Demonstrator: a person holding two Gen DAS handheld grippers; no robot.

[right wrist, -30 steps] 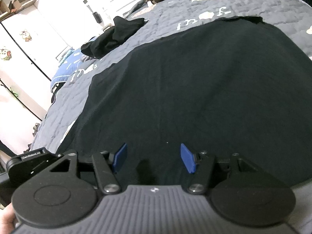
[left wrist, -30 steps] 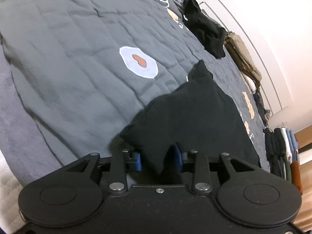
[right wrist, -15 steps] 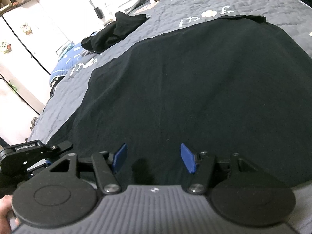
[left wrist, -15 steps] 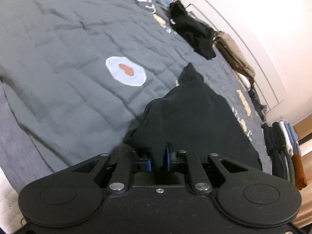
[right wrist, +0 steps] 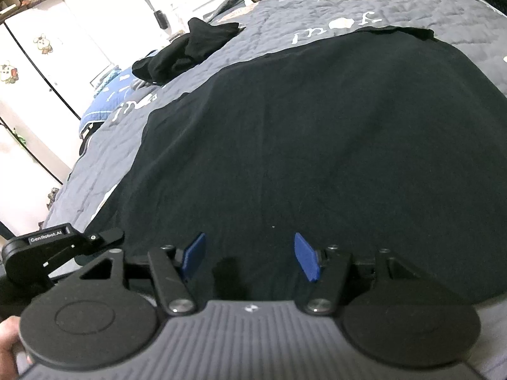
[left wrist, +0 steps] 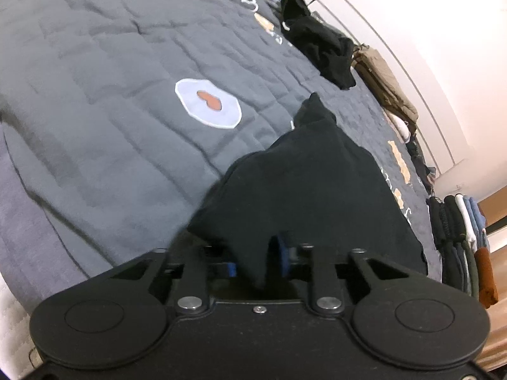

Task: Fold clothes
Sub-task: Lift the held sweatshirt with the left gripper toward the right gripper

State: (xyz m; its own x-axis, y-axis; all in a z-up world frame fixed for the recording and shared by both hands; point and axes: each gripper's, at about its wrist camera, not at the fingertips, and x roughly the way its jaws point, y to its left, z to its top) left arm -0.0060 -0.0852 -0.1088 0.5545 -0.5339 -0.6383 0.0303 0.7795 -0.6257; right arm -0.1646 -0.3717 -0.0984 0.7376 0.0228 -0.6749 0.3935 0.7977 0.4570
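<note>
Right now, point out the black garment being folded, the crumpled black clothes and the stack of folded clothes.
black garment [right wrist: 317,126]: right wrist view, middle of its flat spread.
crumpled black clothes [left wrist: 323,50]: left wrist view, centre of the heap.
stack of folded clothes [left wrist: 462,240]: left wrist view, folded edges.

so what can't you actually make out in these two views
- Left wrist view: the left gripper contact; the black garment covers it.
- Right wrist view: garment type; black cloth shows no detail, near hem hidden by the right gripper.
- Left wrist view: folded stack cut by the edge.

Black left gripper [left wrist: 258,261], silver screws, blue fingers [left wrist: 283,255], ribbed grey right gripper [right wrist: 250,256], bare hand [right wrist: 9,345]
</note>
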